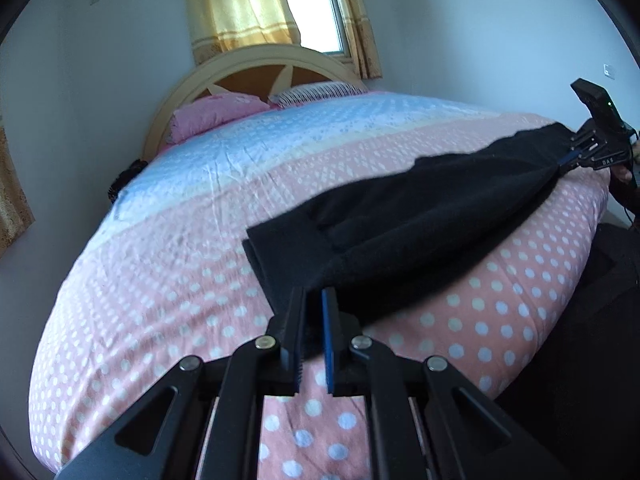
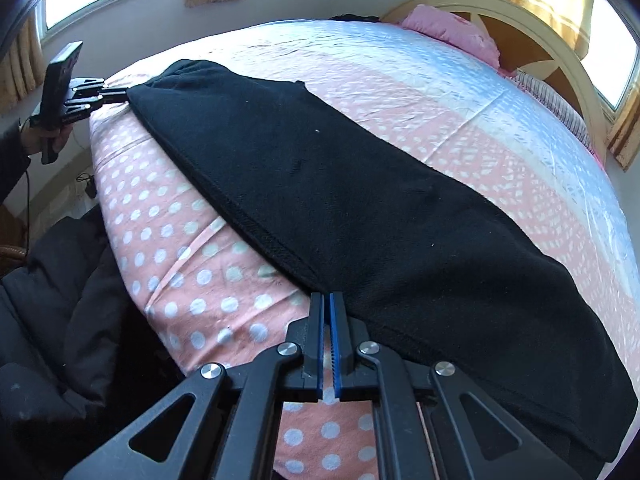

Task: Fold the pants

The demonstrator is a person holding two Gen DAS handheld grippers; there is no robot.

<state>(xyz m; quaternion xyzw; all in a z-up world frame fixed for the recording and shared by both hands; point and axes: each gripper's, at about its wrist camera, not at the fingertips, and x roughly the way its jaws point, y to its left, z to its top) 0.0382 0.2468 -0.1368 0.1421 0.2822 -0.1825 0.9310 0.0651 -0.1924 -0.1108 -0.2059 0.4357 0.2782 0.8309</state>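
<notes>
The left tool [image 1: 313, 300] and right tool [image 2: 326, 304], each pinching one end of the long black fleece pants [image 2: 340, 200], hold them stretched flat along the near edge of the pink polka-dot bed [image 2: 192, 248], likely for folding.

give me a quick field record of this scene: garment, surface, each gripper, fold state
garment: black pants, stretched lengthwise near the bed's edge
surface: bed with pink polka-dot sheet
left gripper: closed on one end of the pants
right gripper: closed on the opposite end
fold state: legs appear laid together in one long strip; no crosswise fold yet
background: pink pillow, rounded headboard, curtained window
</notes>
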